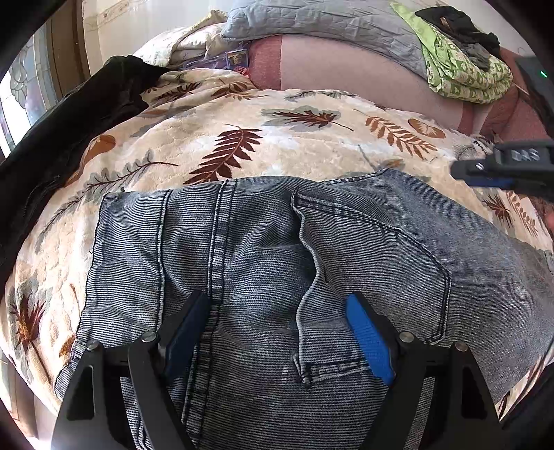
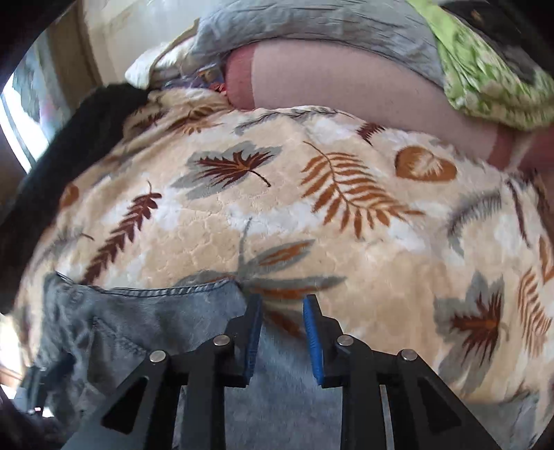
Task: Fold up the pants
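1. Mid-fold: grey-blue jeans [image 1: 263, 263] lying doubled on the leaf-print blanket [image 1: 214, 145].
2. Left gripper [image 1: 278, 301] spread wide above the denim, gripping nothing.
3. Right gripper [image 2: 282, 301] parted at the hem [image 2: 194, 289], pinching nothing.
4. Next, probably: closing on an edge.
5. Legible: "DAS", right tool.

A leaf-print blanket [image 1: 277, 145] covers the bed, a grey pillow [image 1: 329, 24] beyond it, a bright window [image 1: 20, 93] left of it.

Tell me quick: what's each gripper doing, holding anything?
Left gripper: open wide over the jeans, gripping nothing.
Right gripper: open, at the jeans' edge, nothing between the fingers.
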